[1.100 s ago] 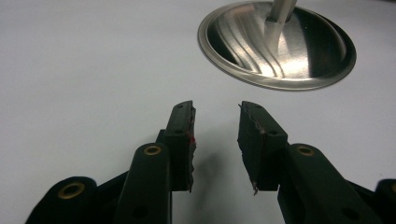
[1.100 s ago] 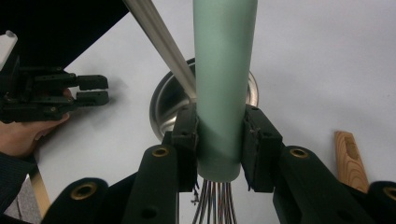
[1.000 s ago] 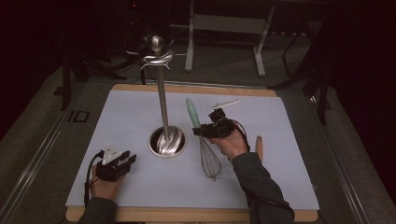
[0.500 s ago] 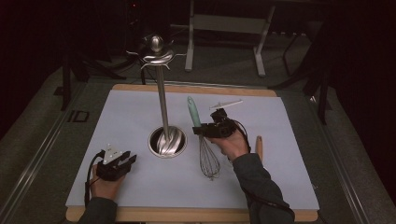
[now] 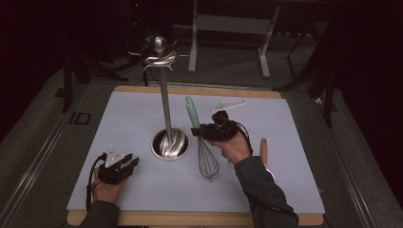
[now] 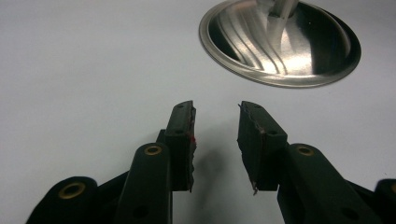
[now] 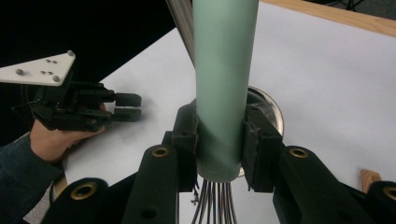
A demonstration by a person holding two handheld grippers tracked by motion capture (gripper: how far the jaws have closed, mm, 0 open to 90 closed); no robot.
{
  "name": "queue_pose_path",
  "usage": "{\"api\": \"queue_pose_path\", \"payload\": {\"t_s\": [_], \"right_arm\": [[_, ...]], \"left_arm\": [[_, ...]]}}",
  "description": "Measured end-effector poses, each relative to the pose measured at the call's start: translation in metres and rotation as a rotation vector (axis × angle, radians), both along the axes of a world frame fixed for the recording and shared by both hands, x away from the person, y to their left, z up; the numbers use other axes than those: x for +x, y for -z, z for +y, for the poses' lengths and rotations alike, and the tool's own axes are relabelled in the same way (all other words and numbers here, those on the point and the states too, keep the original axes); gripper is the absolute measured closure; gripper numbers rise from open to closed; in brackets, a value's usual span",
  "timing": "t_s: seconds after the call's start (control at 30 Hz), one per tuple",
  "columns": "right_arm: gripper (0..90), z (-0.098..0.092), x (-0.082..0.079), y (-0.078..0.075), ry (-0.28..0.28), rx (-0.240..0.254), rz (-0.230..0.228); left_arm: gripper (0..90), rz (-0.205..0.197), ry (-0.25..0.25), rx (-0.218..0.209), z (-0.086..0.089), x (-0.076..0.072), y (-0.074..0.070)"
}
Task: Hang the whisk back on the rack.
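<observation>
Your left tool (image 5: 127, 164) resting on table (image 5: 285, 118), jaws standing apart, gripping nothing, steel stand base (image 6: 280, 42) just ahead. Your right tool (image 7: 219, 147) clamping whisk (image 5: 202, 142) at green handle (image 7: 224, 70), wires lying on table just right of stand.

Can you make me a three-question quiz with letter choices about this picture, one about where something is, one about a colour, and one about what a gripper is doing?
1. Where does the whisk lie?
A. right of the stand's round base
B. left of it
C. on top of it

2. What colour is the whisk handle?
A. red
B. pale green
C. black

3. What is the left gripper doing?
A. squeezing the whisk
B. gripping the pole
C. open, holding nothing

Answers: 1 A, the high view shows the wires right of the base. 2 B, the handle looks mint green. 3 C, bare mat shows between its jaws; the right gripper clamps the handle.
</observation>
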State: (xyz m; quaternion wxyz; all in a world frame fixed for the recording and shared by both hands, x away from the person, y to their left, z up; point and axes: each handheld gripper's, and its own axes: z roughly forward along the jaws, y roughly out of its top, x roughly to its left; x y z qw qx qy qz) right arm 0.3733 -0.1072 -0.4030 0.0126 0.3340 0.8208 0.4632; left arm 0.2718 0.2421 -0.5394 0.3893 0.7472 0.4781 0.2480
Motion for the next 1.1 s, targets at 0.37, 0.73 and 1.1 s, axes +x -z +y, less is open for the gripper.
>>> {"api": "queue_pose_path", "payload": {"t_s": [0.37,0.73,1.1], "right_arm": [[69.3,0.005,-0.002,-0.008,0.003,0.025,-0.019],[69.3,0.008,-0.007,-0.012,-0.014,0.040,-0.042],[69.3,0.004,-0.008,-0.014,-0.010,0.051,-0.051]], "left_arm": [[66.3,-0.002,-0.006,-0.029,0.003,0.000,0.000],[66.3,0.000,-0.005,-0.029,0.003,0.000,0.000],[66.3,0.002,-0.005,-0.030,0.003,0.001,0.000]]}}
